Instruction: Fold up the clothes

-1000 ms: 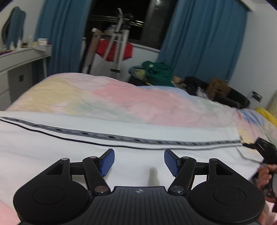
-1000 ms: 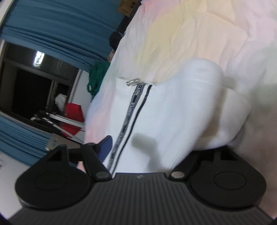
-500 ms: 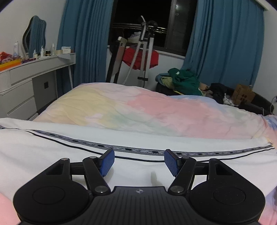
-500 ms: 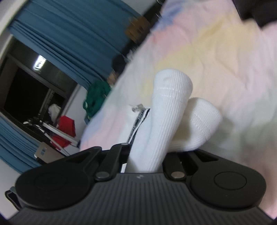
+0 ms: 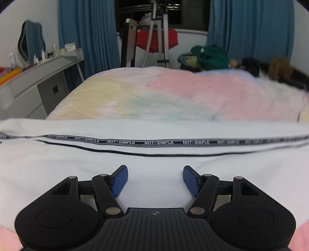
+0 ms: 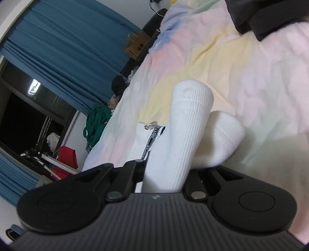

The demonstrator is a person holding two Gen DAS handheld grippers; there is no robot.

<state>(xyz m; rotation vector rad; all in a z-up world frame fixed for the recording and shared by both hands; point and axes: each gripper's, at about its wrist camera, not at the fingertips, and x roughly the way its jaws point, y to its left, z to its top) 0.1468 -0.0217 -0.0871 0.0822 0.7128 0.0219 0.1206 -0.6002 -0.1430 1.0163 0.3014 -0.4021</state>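
Dim indoor light, night outside the window [image 5: 162, 11] with one lamp glare in the glass [image 6: 34, 86]. Heavy fisheye bending and dark corners. Right side of the bedspread [image 5: 260, 96] is smeared with blur; bluish, grainy overall.

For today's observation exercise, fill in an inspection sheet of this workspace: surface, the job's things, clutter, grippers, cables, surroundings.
Surface: pastel bed.
Job's things: white garment spread flat, lettered stripe across; ribbed cuff bunched up.
Clutter: green clothes, box, dark fabric.
Grippers: left gripper open over the garment; right gripper shut on the cuff.
Cables: nothing seen.
Surroundings: blue curtains, desk, dark window.
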